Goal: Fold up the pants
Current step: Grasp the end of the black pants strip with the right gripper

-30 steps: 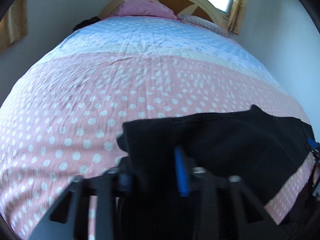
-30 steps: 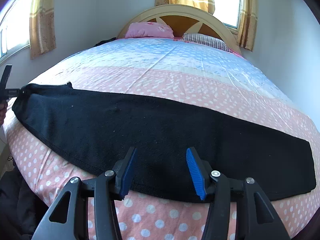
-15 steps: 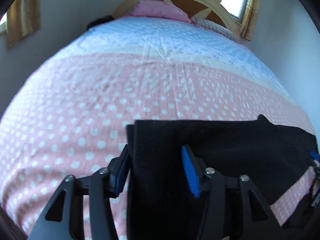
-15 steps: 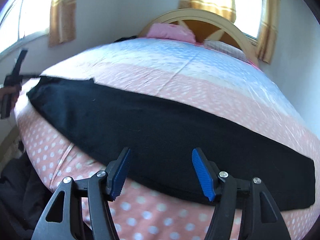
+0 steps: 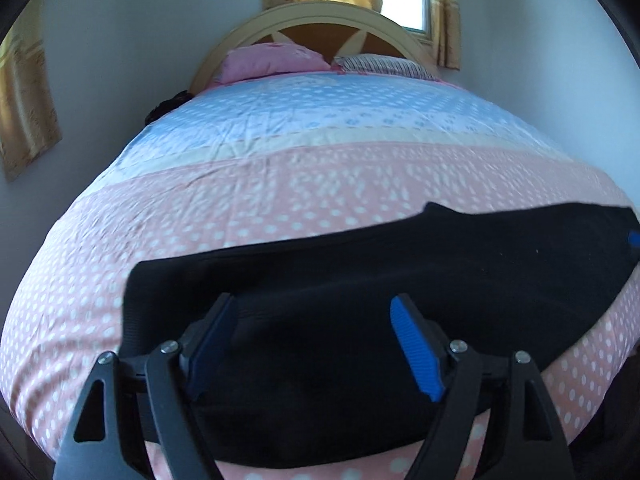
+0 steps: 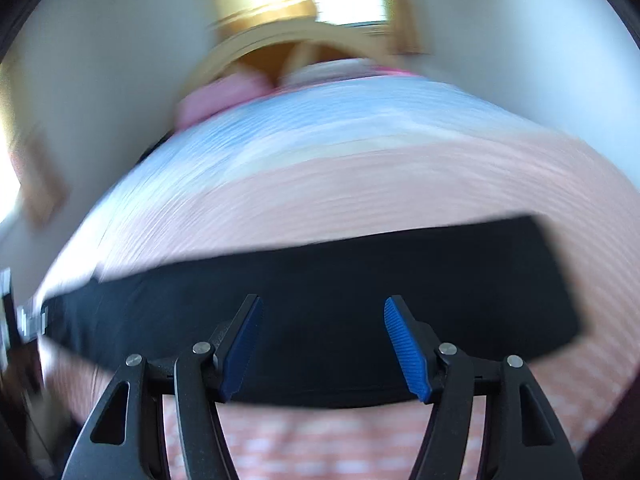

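Observation:
Black pants lie flat as a long band across the near end of the bed, on the pink dotted cover. My left gripper is open and empty, just above the pants' left end. In the right wrist view, which is blurred by motion, the pants stretch across the frame and my right gripper is open and empty above their near edge. The right gripper's blue tip shows at the right edge of the left wrist view; the left gripper shows at the left edge of the right wrist view.
The bed cover is pink with white dots near me and blue farther back. A pink pillow and a striped pillow lie by the curved wooden headboard. Walls and yellow curtains surround the bed.
My left gripper has let go of the pants' end, opened and drawn back. My right gripper, open throughout, has swung fast toward the pants' right end.

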The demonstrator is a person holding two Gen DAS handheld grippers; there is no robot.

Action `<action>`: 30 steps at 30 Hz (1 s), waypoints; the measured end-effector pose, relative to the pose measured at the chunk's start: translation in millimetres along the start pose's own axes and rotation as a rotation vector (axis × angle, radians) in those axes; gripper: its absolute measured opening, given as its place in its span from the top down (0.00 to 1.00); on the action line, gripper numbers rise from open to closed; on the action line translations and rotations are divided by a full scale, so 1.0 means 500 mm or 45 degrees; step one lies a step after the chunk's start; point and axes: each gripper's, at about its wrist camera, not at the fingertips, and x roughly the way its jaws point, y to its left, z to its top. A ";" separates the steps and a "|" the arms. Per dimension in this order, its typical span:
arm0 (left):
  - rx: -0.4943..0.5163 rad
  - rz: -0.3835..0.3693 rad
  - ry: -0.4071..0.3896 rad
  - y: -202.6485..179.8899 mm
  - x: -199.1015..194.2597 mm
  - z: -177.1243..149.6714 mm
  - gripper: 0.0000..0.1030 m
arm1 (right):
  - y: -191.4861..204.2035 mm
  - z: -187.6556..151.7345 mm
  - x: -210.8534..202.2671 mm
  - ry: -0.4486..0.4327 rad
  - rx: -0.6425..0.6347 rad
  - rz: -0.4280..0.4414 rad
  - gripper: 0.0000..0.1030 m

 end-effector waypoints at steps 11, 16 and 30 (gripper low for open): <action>0.035 0.005 0.081 -0.056 0.033 -0.008 0.10 | -0.240 -0.011 -0.006 -0.006 0.322 -0.035 0.49; -0.008 0.022 0.051 -0.058 0.011 -0.006 0.09 | -0.265 -0.011 -0.036 -0.020 0.350 -0.042 0.50; 0.010 -0.086 -0.029 -0.150 -0.018 0.026 0.06 | -0.280 -0.019 0.006 0.106 0.463 0.067 0.71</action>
